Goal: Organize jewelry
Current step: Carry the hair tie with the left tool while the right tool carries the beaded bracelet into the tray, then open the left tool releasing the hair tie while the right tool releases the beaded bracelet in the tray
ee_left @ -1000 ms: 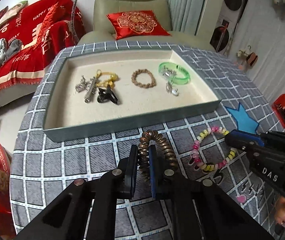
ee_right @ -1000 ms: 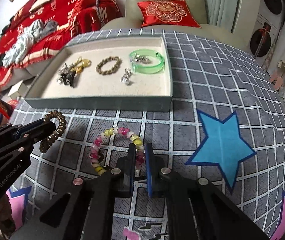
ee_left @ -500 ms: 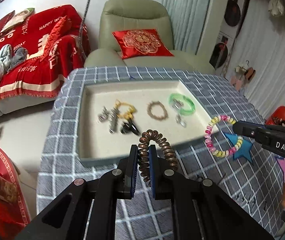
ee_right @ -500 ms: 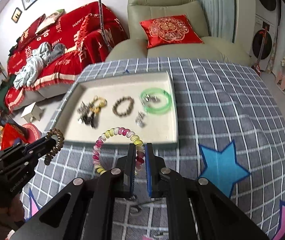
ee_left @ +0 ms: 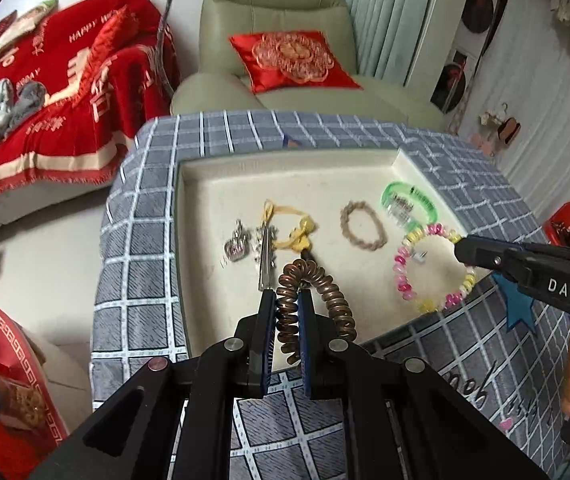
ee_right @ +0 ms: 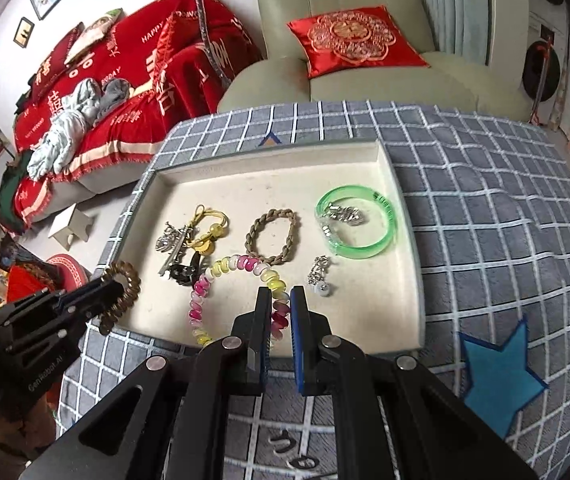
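Left claw (ee_left: 287,312) clamped on a brown spiral coil bracelet (ee_left: 325,292), one side of the loop pinched between the blue pads, the rest arching up and right of the fingertips, held above the near left part of the tray (ee_left: 189,216). Right claw (ee_right: 281,308) nearly closed on a pink-yellow-white bead bracelet (ee_right: 221,276); glossy rounded beads, loop hangs out left of the fingertips over the tray's near edge. In the left wrist view the same bead loop dangles from the right claw tip, over the tray's near right corner.

Tray: shallow, rectangular, cream lining, grey-green rim, sits on a table (ee_right: 485,216) covered in grey cloth with a white grid and a blue star patch (ee_right: 497,376). Lying in the tray: translucent green bangle (ee_right: 365,240) with a small silver piece inside it, braided tan rope bracelet (ee_right: 273,236), small silver charm (ee_right: 319,272), a cluster of yellow cord, silver charms and a black clip (ee_right: 189,240) at left.
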`<state>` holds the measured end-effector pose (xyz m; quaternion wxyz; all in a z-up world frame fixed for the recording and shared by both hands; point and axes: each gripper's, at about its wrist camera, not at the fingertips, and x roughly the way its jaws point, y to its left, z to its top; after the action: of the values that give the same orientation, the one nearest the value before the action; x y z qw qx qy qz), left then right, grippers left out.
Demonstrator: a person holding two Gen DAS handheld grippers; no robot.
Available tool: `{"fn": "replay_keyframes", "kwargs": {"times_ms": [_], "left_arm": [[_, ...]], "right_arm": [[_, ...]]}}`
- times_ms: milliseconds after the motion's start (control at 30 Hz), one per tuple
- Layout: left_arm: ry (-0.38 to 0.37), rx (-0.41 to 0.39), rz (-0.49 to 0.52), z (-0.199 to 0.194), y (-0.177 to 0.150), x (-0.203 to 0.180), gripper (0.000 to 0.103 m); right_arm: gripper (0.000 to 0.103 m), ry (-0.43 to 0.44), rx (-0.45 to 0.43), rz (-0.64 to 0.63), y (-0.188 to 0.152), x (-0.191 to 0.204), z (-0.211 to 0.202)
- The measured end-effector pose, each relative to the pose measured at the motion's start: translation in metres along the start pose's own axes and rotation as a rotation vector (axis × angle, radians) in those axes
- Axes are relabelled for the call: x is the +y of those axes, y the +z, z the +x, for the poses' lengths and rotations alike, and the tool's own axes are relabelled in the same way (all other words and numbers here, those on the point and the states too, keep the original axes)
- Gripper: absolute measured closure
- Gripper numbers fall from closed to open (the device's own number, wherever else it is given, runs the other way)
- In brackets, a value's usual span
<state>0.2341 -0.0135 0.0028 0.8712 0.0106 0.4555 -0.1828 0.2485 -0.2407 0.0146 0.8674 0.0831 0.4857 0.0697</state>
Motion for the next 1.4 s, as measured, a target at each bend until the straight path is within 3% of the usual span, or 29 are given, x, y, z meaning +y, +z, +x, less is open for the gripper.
{"fn": "replay_keyframes", "kwargs": {"times_ms": [200,433,833,1400], "left_arm": [[-0.029,0.089,0.028,0.029,0.0,-0.002,0.076],[-0.003,0.132,0.03,0.057,0.003,-0.006,0.076],[0.085,0.057,0.046,0.065,0.009,-0.015,0.076],[0.126,0.007,0.034,0.051,0.005,-0.019,0.076]], "right_arm": [[0.093,-0.008,0.068,0.014,0.002,-0.004,0.037],[0.093,-0.069,0.092,0.032,0.007,-0.018,0.065],[0.093,-0.138,0.051,0.007,0.013,-0.026,0.066],[0.092,-0.067,0.057,0.035,0.009,-0.025,0.057]]}}
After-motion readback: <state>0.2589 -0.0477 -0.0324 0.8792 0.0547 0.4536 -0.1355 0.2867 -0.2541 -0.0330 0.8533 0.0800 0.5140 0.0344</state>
